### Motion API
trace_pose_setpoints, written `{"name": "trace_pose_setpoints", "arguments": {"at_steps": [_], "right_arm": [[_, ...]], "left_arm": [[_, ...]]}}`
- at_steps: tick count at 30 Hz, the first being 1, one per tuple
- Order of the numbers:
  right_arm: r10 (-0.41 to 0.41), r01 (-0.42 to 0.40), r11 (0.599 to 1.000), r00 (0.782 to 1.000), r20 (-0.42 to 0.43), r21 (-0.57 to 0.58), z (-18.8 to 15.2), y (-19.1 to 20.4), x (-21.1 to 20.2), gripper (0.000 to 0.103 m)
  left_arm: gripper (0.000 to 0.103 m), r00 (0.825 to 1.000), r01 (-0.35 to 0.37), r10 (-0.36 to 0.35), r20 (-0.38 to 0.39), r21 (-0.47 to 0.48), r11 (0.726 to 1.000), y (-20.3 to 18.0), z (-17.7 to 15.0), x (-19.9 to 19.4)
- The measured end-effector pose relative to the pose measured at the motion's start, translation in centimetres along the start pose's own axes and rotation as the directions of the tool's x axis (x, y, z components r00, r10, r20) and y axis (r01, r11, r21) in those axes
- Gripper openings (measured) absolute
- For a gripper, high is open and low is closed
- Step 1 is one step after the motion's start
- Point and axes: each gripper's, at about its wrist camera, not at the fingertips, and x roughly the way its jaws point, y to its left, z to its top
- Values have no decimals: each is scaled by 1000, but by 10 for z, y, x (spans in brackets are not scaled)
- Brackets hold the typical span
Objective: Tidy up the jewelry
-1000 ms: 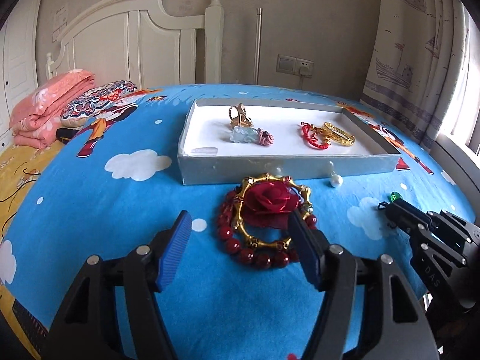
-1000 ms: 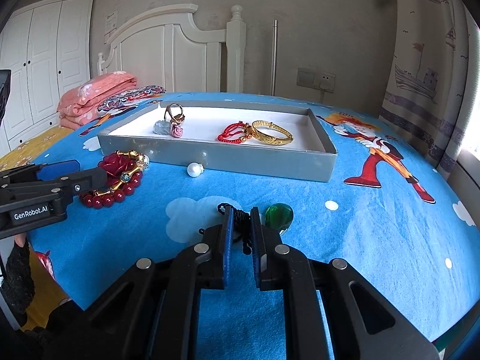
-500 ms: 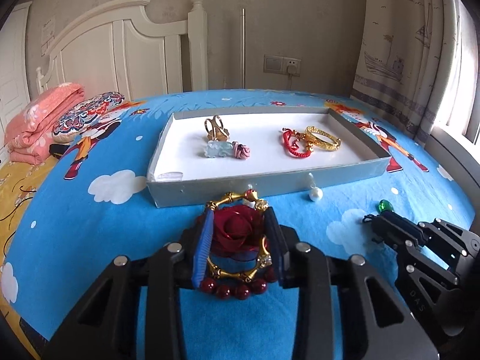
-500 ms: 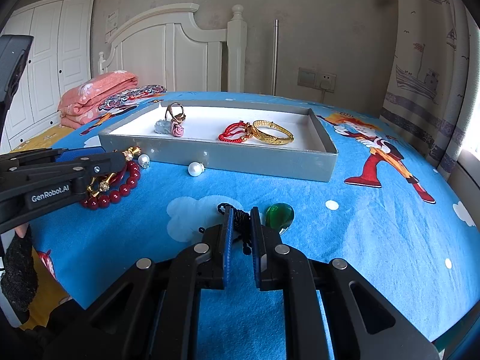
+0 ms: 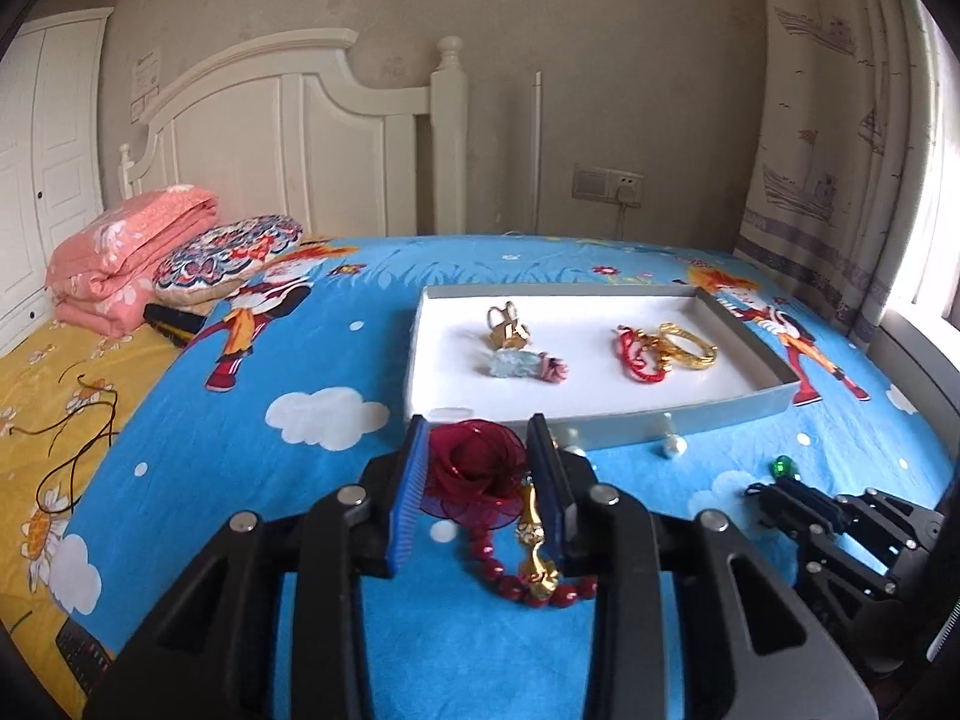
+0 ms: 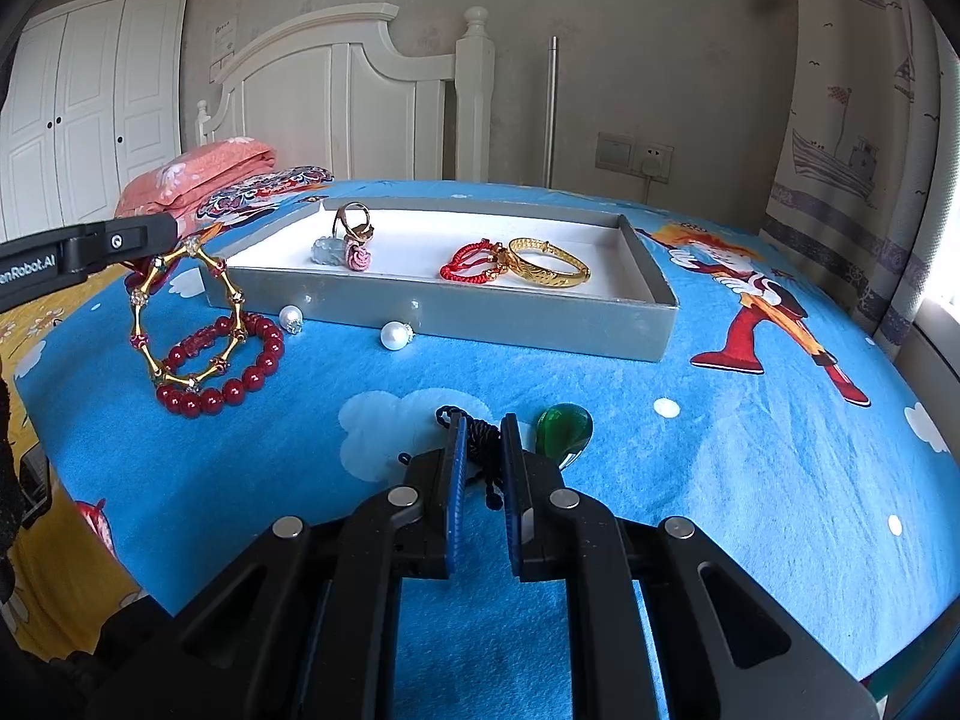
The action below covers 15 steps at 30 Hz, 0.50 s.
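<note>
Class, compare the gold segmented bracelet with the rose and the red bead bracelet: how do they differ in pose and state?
1. The gold rose bracelet is lifted, hanging tilted from the left gripper; the red bead bracelet lies flat on the blue bedsheet.
2. The gold rose bracelet is thin jointed bars; the red bead bracelet is round beads.
Shared: both are rings outside the tray.

Black tongs with blue pads, silver screws, white lettering.
</note>
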Motion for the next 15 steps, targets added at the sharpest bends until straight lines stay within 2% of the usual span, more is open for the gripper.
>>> {"name": "trace_pose_setpoints", "arguments": {"at_steps": [4, 5, 8, 12, 15], "right_arm": [[0, 0, 1000, 1000, 0, -1, 0, 0, 0, 11], [-1, 1, 1000, 1000, 0, -3, 0, 0, 0, 11], [-3, 3, 1000, 1000, 1, -3, 0, 1, 1, 12], [-2, 2, 1000, 1000, -1, -4, 1, 1, 1, 12], [-5, 5, 1000, 1000, 0, -5, 1, 3, 1, 12]], "left_arm": [[34, 998, -46, 43, -54, -71, 996, 23, -10, 13], [35, 997, -50, 46, -55, -73, 996, 25, -11, 13], [46, 998, -58, 56, -38, -60, 996, 26, -14, 9], [51, 997, -60, 56, -47, -88, 994, 32, -17, 10], [51, 994, -91, 85, -69, -87, 992, 38, -19, 16]]}}
